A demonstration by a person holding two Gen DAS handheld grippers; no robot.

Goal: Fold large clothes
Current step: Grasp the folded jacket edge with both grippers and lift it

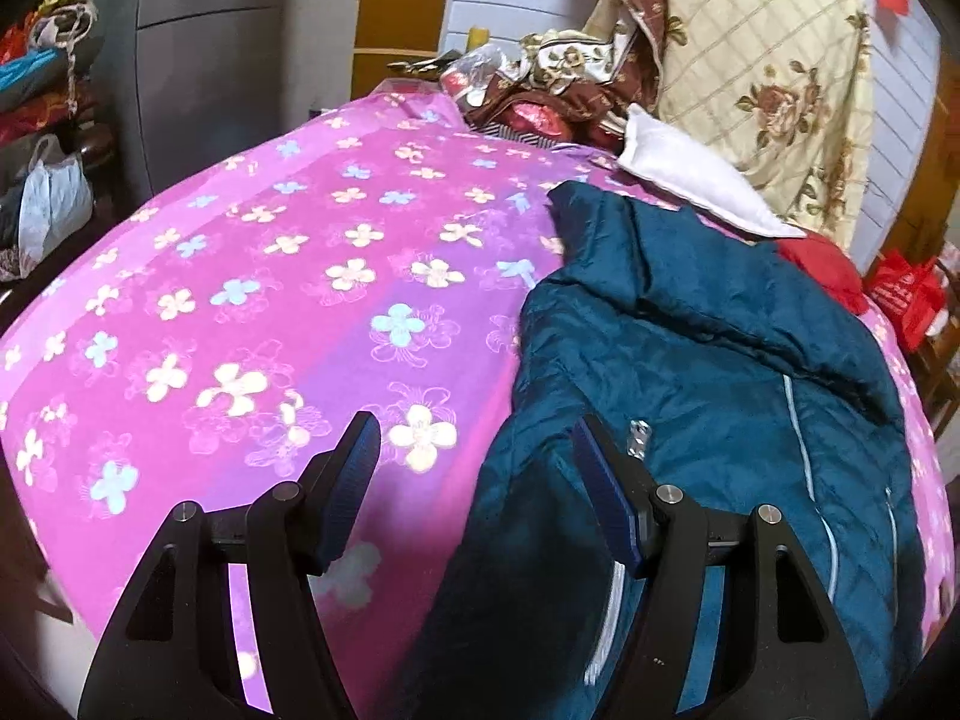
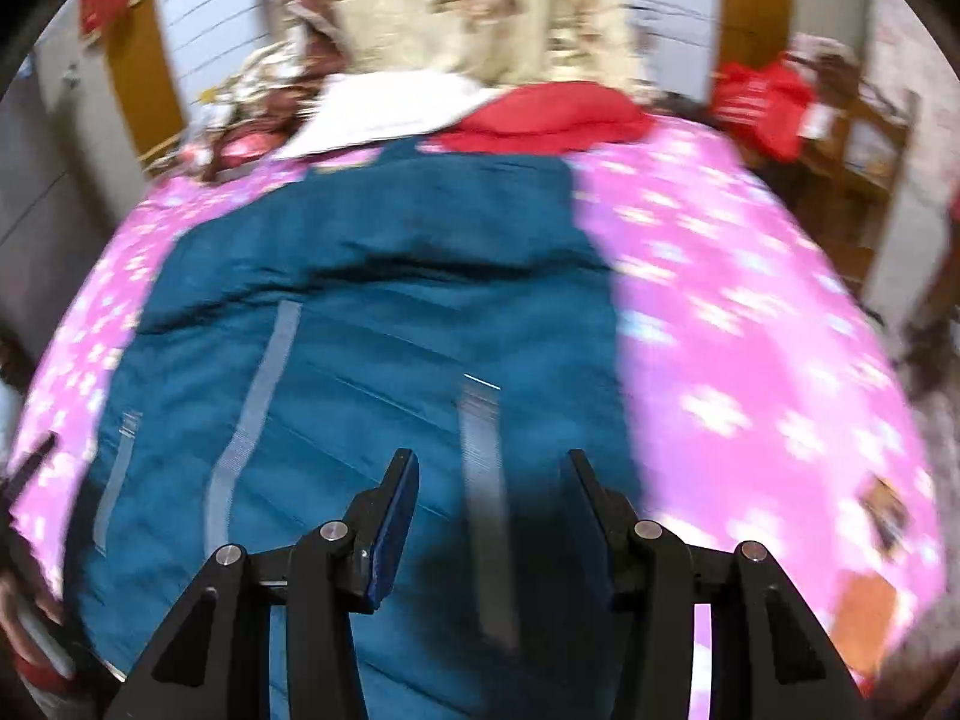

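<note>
While the quilted teal padded jacket (image 1: 708,360) lies spread on the pink flower-print bed sheet (image 1: 240,276), both tongs hang parted and empty: left tongs (image 1: 477,450) at its nine-o'clock edge, right tongs (image 2: 492,480) over its middle.

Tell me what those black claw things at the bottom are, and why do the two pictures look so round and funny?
Those claws are two-finger grabbers. A person holds one in each hand, and each has a small wide-eyed camera that bends the picture round. One picture looks along the left gripper, the other along the right gripper. That one is smeary because it is blurred. Both look down at a bed with a pink flowered sheet. A big teal quilted jacket lies spread on it, waiting to be folded. Behind it sit a white pillow and something red. Both grabbers are open and hold nothing.
</note>
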